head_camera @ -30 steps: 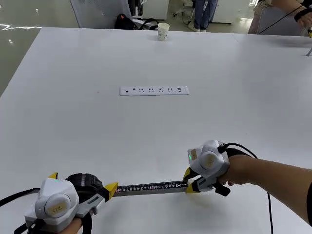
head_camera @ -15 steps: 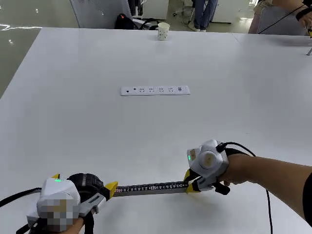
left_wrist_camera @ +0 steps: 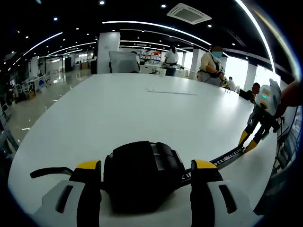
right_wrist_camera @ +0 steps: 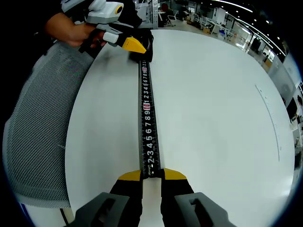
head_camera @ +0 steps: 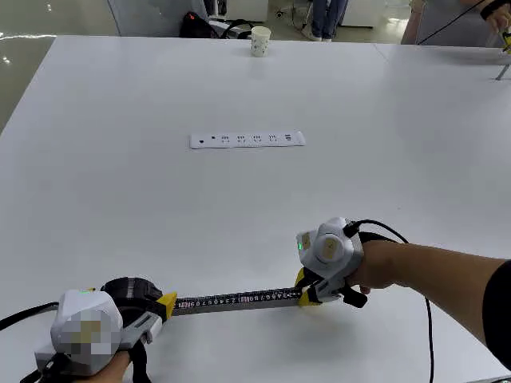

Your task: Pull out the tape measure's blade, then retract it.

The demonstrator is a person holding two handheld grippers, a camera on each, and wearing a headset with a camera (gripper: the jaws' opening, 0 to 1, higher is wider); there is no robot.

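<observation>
In the head view, the left gripper [head_camera: 132,305] sits at the near left edge of the wide white table [head_camera: 359,159]. Its yellow-tipped jaws are clamped on either side of the black, round tape measure case [head_camera: 128,287], which rests on the tabletop. From the case a dark, white-numbered tape blade [head_camera: 239,299] lies flat along the table to the right gripper [head_camera: 304,290]. That gripper's jaws are pinched together on the blade's free end, and a bare forearm reaches in behind it. Well beyond them, a long white power strip [head_camera: 247,140] lies mid-table, and a white paper cup [head_camera: 259,40] stands near the far edge.

In the left gripper view, the case fills the gap between the two jaws, touching both. The blade leaves the case on the right and runs off to the right gripper near the table edge. People stand in the background.

In the right gripper view, the blade stretches straight away from the closed jaws, numbers rising from the tip — a red ten partway along. At its far end is the case, held in the left gripper.
</observation>
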